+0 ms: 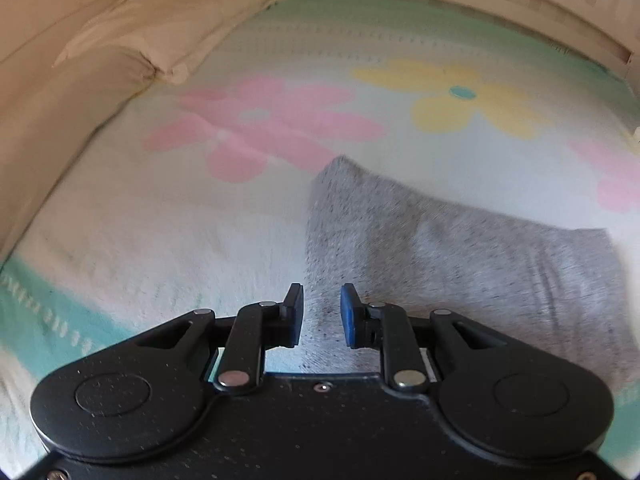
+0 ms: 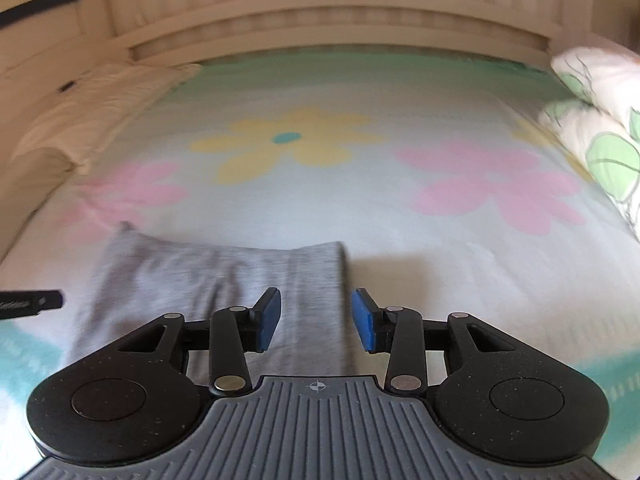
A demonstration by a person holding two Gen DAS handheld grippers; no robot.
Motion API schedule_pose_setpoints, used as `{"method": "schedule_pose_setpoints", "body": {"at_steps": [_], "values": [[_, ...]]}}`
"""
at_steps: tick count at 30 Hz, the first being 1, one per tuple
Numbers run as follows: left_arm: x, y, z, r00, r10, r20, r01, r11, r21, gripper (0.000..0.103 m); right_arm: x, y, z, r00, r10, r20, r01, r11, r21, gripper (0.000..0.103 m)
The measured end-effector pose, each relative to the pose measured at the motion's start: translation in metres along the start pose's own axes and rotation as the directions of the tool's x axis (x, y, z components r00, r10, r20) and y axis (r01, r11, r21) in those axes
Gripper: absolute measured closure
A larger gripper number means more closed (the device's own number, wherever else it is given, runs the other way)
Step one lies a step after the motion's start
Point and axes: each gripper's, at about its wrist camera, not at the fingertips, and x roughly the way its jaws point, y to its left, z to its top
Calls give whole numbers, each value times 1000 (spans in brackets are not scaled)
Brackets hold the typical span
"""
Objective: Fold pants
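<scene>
A bed took up both views, covered by a floral blanket (image 1: 160, 216) with pink and yellow flowers on a pale ground and a mint border. A slatted cream headboard (image 2: 320, 12) ran along its far edge. A cream pillow (image 1: 168, 28) lay at the far left corner, and a flower-printed pillow or bundle of bedding (image 2: 600, 120) sat at the right edge, both well apart from the work area, which probably left room to fold.

The grey pants (image 1: 460, 248) lay flat on the near part of the blanket, spread sideways in front of the person. They appeared already doubled into a broad, compact panel, though the blur made the layers hard to count. Each gripper sat over one side of the cloth, likely so both ends could be lifted together for the next fold.

The left gripper (image 1: 321, 316) was above the panel's left edge. Its blue-padded jaws stood narrowly apart, with grey fabric visible in the gap behind them. Whether the pads touched the cloth could not be told, but nothing was pinched.

The right gripper (image 2: 316, 318) was above the panel's right edge. Its jaws stood wider apart, straddling that edge, and gripped nothing. A dark part of the other tool (image 2: 32, 302) showed at the left of the right wrist view.
</scene>
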Motion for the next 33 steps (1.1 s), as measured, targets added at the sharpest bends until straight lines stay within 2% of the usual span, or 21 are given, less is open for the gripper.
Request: {"method": "schedule_pose_setpoints", "body": {"at_steps": [5,8,10,12,17,19,21,28,33], "values": [[-38,-4,-3,999,-6,46,5,1000,13,74,-29,16,-2,998,38,46,-36,998,-46,63],[-62,-5,-11,998,-15,67,14,1000,20,73,-49,20,-7,996,46,72,-42,998,-54,58],[-77,-6,-18,996,-19,83,17,1000,25,64,-62,22,-12,995,52,89,-48,998,-46,58],[-93,-7,-26,994,-18,107,14,999,35,60,-72,24,-17,994,47,96,-44,998,-35,58],[-126,-14,-50,988,-18,155,8,998,66,59,-91,32,-37,993,34,109,-31,999,-30,58],[-134,-16,-61,986,-25,165,13,997,70,55,-94,33,-45,994,46,104,-43,999,-25,58],[-140,-18,-72,985,-31,170,19,997,71,50,-96,34,-54,994,57,91,-56,998,-15,58],[-142,-21,-94,987,-51,152,41,997,71,50,-90,45,-63,997,44,58,-40,997,-65,58],[-131,-23,-101,989,-43,141,33,997,70,46,-80,45,-65,998,54,24,-53,998,-37,58]]}}
